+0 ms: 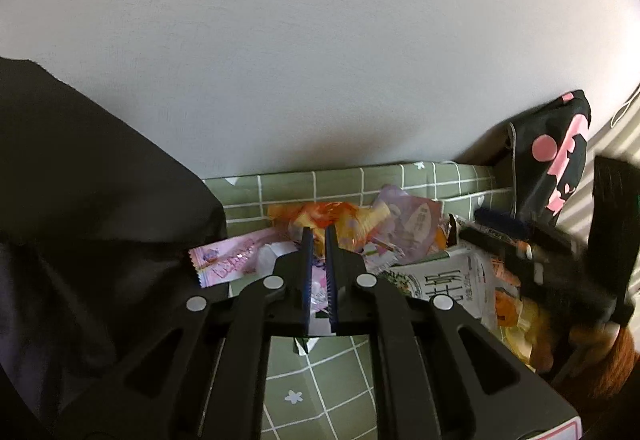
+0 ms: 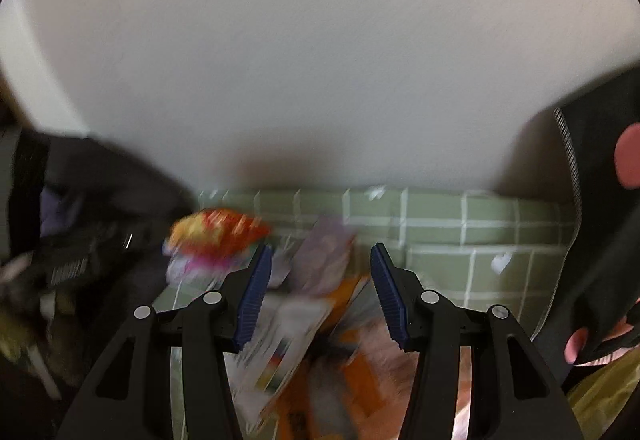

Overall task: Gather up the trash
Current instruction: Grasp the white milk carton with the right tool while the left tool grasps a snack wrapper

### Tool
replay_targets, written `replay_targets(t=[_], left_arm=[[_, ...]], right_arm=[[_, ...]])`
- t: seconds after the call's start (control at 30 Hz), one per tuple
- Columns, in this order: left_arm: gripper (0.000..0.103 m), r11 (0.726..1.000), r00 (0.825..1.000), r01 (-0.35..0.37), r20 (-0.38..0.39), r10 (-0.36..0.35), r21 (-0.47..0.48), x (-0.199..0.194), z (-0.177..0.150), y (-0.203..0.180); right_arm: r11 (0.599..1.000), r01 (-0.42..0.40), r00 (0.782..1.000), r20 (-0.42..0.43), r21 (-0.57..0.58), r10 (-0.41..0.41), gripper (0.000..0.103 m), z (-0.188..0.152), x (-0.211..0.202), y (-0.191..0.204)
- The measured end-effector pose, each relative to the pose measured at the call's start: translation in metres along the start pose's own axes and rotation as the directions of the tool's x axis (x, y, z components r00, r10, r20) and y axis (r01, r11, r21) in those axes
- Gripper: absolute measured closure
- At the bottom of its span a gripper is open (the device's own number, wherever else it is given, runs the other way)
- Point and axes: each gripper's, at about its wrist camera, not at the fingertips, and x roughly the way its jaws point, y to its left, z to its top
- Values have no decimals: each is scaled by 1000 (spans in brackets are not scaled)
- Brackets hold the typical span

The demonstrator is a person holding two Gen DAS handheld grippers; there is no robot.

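My left gripper (image 1: 319,236): jaws nearly shut, pinching pink wrapper (image 1: 316,288). Right gripper (image 2: 320,264): jaws wide, empty. Wrappers light, crinkly, slippery; pinch edges.

**Around the Green Grid Cloth**

A green tablecloth (image 1: 320,380) with white grid lines and small flowers is spreading across the lower centre. A plain white wall (image 1: 320,60) is filling the upper frame. A black fabric bag with pink shapes (image 1: 556,156) is hanging at right. Dark cloth (image 1: 80,200) is draping at left.
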Motion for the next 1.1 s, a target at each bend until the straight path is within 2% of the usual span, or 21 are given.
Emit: replay_targets(t=[0.1, 0.2, 0.27, 0.4, 0.53, 0.6, 0.73, 0.87, 1.0, 1.1], left_arm=[[90, 1000, 1000, -1, 26, 1, -20, -5, 4, 6], [87, 999, 998, 7, 63, -4, -50, -14, 9, 12], [86, 998, 997, 10, 78, -5, -67, -19, 12, 15], [83, 996, 998, 20, 67, -14, -90, -19, 13, 19], [70, 994, 998, 56, 38, -53, -94, -11, 13, 16], [67, 993, 998, 64, 20, -62, -101, -2, 16, 11], [62, 996, 1000, -13, 4, 13, -89, 18, 28, -2], [62, 994, 996, -94, 4, 95, -48, 28, 32, -9], [60, 994, 995, -94, -27, 92, -59, 42, 29, -7], [60, 994, 994, -104, -34, 103, -25, 48, 29, -16]], right_arm=[[999, -14, 999, -52, -46, 11, 54, -25, 4, 8], [997, -35, 998, -50, -75, 32, 55, -45, -2, 11], [995, -51, 998, -45, -91, 47, 66, -48, -7, 12], [994, -54, 999, -3, -98, 54, 72, -42, -22, 9], [997, -35, 998, 45, -61, 38, 75, -30, -39, -10], [998, -32, 998, 53, -48, 35, 76, -25, -42, -21], [999, -4, 999, 42, -35, 6, 76, -20, -37, -33], [999, 38, 996, 76, 8, -38, 76, -13, -47, -48], [995, 90, 990, 106, 43, -94, 77, -6, -63, -64], [991, 117, 985, 118, 71, -125, 77, -2, -69, -73]])
